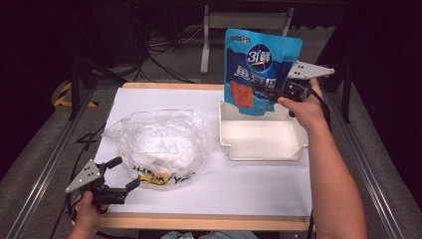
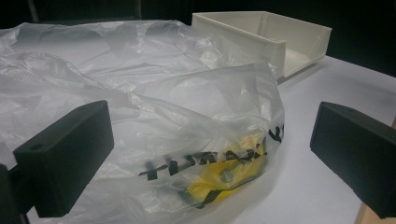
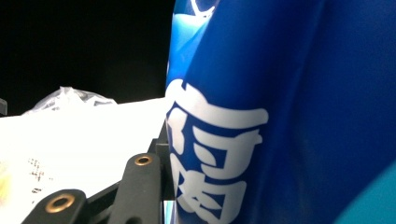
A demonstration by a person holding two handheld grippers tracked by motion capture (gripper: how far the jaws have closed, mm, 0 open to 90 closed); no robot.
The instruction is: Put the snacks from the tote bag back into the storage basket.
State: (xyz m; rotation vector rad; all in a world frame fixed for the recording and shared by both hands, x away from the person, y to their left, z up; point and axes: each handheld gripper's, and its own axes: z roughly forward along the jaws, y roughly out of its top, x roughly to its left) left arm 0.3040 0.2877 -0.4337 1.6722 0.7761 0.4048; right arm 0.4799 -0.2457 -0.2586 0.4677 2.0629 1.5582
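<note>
blue pouch [image 1: 259,69] over tray [image 1: 263,152], claw-held

A wooden-edged desk [image 1: 164,85] covered with white paper stands on a grey floor [image 1: 30,159] in a dark room, with black cables [image 1: 164,55] and a pale metal frame [image 1: 246,22] on the far side.

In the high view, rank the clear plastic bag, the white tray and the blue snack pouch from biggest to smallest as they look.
1. Clear plastic bag, widest spread.
2. White tray, nearly as large; close call.
3. Blue snack pouch, smallest, though it is held upright, nearer the camera.
</note>
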